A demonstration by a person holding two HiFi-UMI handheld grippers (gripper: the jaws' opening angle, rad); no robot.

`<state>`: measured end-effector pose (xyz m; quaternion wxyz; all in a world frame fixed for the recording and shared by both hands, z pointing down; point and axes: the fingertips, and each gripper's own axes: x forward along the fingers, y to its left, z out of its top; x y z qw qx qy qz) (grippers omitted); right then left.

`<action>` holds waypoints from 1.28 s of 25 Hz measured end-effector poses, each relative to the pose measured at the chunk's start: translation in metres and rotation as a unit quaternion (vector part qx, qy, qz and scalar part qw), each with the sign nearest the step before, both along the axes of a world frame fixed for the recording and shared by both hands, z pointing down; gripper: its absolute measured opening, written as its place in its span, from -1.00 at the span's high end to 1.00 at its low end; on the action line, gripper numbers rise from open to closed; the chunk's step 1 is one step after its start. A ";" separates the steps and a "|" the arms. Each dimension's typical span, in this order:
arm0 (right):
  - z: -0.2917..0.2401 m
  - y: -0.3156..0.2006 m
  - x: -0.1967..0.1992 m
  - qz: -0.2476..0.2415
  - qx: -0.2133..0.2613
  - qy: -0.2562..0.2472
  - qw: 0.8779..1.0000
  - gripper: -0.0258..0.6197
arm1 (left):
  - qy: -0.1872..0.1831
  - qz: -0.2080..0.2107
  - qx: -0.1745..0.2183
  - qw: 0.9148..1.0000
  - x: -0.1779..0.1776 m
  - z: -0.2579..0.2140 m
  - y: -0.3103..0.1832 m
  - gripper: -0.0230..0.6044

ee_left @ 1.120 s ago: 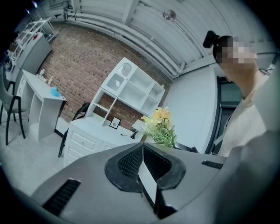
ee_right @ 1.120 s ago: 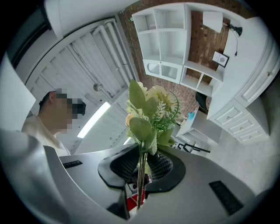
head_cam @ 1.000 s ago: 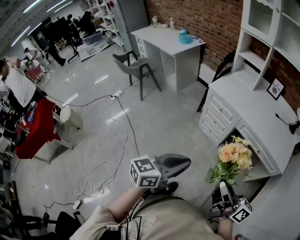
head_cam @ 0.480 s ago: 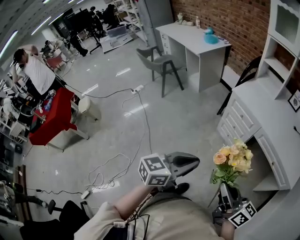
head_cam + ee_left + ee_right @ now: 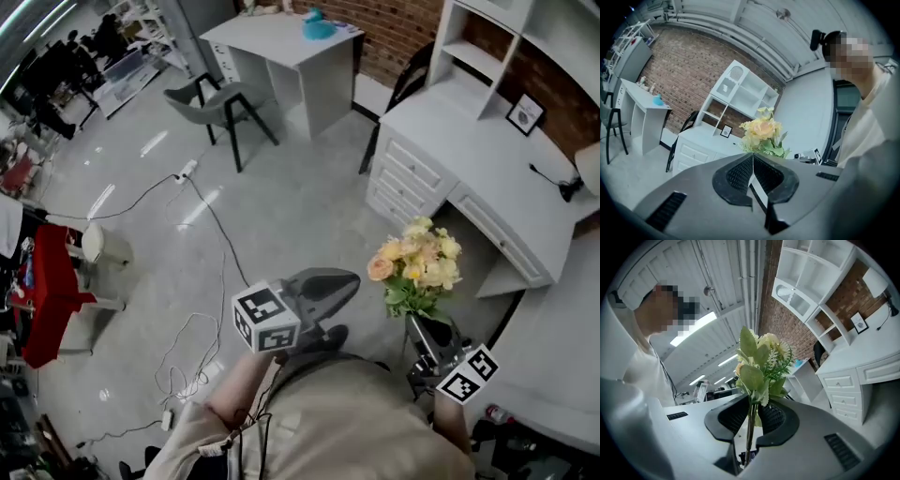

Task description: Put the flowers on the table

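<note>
R claw (image 5: 424, 333) pinching flowers (image 5: 417, 267) by stems (image 5: 749, 427); L claw (image 5: 342, 281) pressed together, empty. Prob light, top-heavy, floppy; hold low on stems.

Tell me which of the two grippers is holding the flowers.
The right gripper: its fingers clamp the yellow and peach flowers by the stems. The left gripper is shut with nothing between its fingers.
</note>
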<state>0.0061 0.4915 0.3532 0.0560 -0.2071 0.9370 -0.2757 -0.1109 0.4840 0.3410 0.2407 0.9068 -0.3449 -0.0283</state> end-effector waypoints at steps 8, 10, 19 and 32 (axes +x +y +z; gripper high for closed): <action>-0.015 0.006 0.009 0.081 0.025 0.060 0.995 0.70 | -0.032 0.063 0.020 0.997 0.020 0.003 -0.022 0.90; -0.013 0.006 0.017 0.108 0.027 0.074 0.991 0.70 | -0.061 0.075 0.035 0.995 0.027 0.005 -0.027 0.90; -0.022 -0.008 0.050 0.200 -0.017 0.023 0.979 0.70 | -0.025 0.115 0.039 0.992 0.035 -0.002 -0.054 0.90; -0.014 -0.010 0.019 0.161 -0.033 0.055 0.985 0.70 | 0.003 0.099 -0.001 0.995 0.000 0.025 -0.044 0.90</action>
